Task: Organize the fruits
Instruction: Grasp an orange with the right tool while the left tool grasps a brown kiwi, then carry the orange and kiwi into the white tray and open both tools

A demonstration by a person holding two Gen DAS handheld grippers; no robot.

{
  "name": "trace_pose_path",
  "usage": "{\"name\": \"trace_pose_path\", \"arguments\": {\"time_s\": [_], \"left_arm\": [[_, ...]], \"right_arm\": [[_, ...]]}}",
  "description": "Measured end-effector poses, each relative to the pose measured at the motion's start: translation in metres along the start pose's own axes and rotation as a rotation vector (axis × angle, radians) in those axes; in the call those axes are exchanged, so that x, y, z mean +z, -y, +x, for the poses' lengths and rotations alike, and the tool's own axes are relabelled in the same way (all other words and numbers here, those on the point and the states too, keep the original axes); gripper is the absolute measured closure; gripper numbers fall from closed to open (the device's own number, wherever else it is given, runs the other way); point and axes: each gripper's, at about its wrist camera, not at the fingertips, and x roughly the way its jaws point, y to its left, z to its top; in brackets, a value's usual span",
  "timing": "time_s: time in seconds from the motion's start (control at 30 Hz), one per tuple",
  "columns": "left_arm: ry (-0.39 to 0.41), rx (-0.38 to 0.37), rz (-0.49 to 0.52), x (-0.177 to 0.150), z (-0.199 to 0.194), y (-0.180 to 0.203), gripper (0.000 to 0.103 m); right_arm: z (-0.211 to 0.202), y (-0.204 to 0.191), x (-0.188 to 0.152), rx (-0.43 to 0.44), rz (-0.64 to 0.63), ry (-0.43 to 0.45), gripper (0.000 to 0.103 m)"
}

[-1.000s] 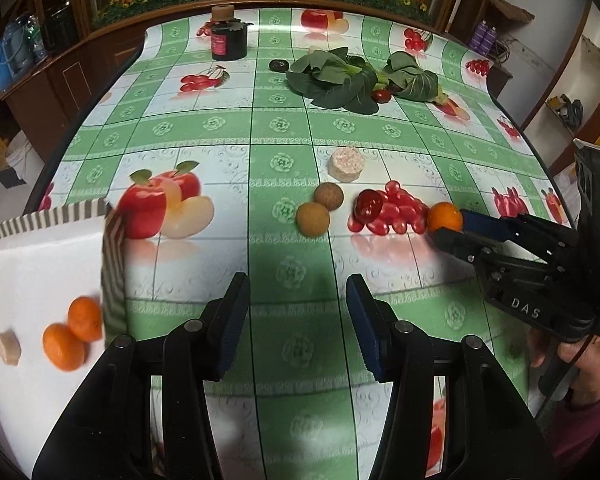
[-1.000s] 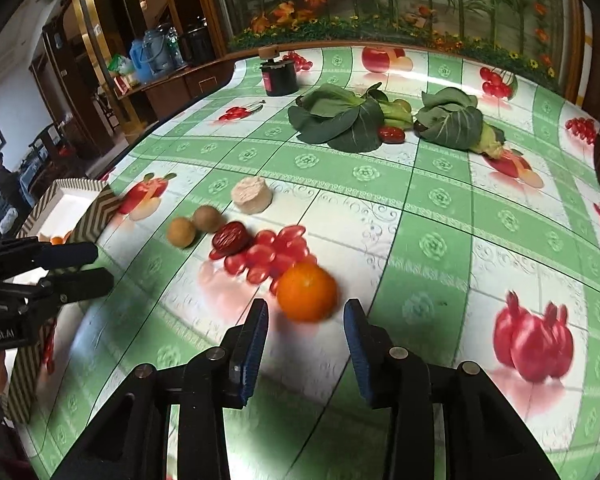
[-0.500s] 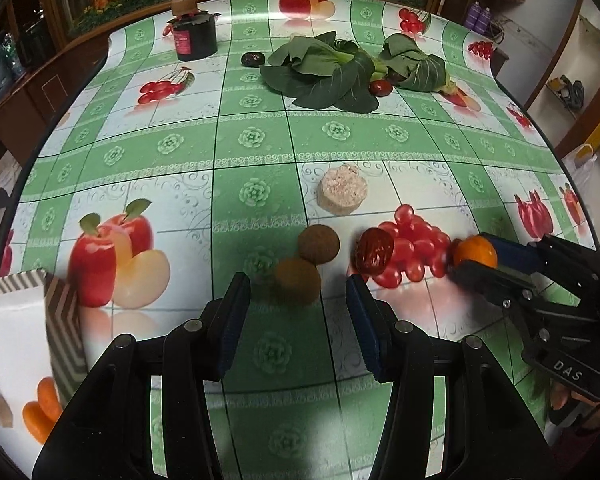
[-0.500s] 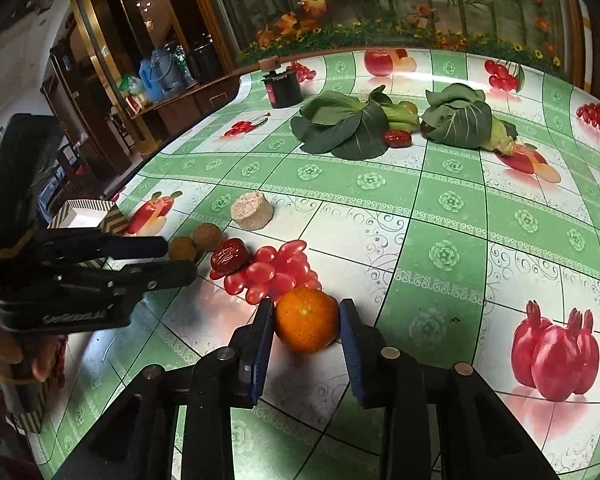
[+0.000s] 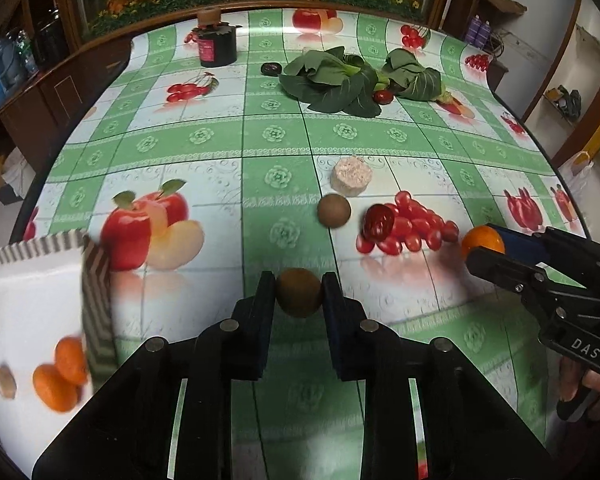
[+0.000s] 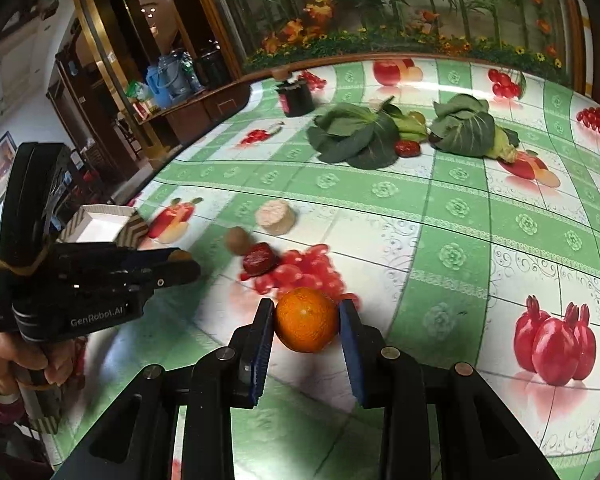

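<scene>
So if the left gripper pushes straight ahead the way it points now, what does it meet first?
The left gripper already holds a brown round fruit. Straight ahead, that fruit would likely meet the second brown fruit first, then the pinkish round cake; depth is uncertain.

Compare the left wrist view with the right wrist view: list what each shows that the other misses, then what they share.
Only the left wrist view shows the two oranges and a pale chunk inside the white box, and the brown fruit between the left gripper's fingers.

Only the right wrist view shows the printed pomegranates and the cluttered sideboard.

Both show the right gripper around an orange, the date, greens and the dark jar.
</scene>
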Motion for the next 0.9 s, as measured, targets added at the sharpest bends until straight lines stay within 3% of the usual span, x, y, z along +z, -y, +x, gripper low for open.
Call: {"name": "trace_pose_path", "arguments": {"time_s": [0.33, 0.9], "left_arm": [[0.070, 0.051, -0.014, -0.038, -0.055, -0.017, 0.080], [0.148, 0.174, -0.137, -0.094, -0.115, -0.091, 0.080]], "right_arm": [[-0.009, -0.051, -0.014, 0.071, -0.037, -0.003, 0.071], [0.005, -0.159, -0.015, 0.170, -0.207, -0.033, 0.071]]}}
